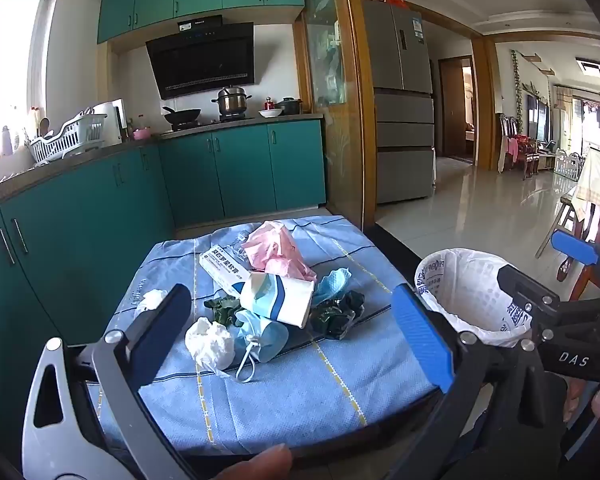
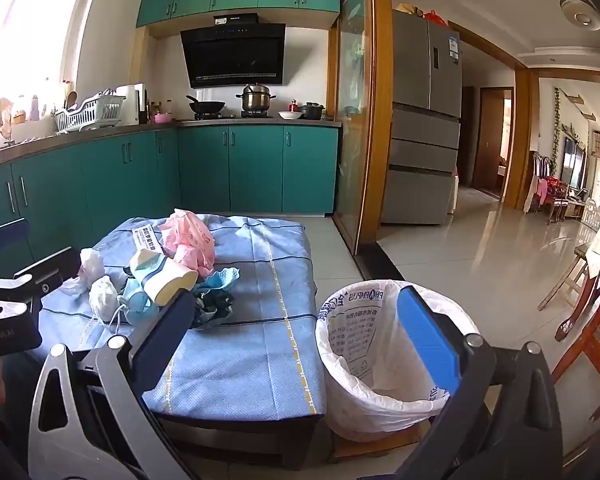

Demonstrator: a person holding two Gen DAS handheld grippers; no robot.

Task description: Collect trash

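Looking past the left gripper [image 1: 292,332], its camera takes in the trash pile [image 1: 268,300] mid-table on the blue cloth [image 1: 300,400] and a thumb at the near edge — the right view alone shows the whole lined bin [image 2: 380,360] on the floor beside the table's right edge. Both grippers tilt slightly downward, jaws wide apart and holding nothing — the right gripper [image 2: 304,332] hangs near the bin's rim.

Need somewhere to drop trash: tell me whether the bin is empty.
Looks empty: the bin's white liner shows bare inside; its very bottom is hidden.
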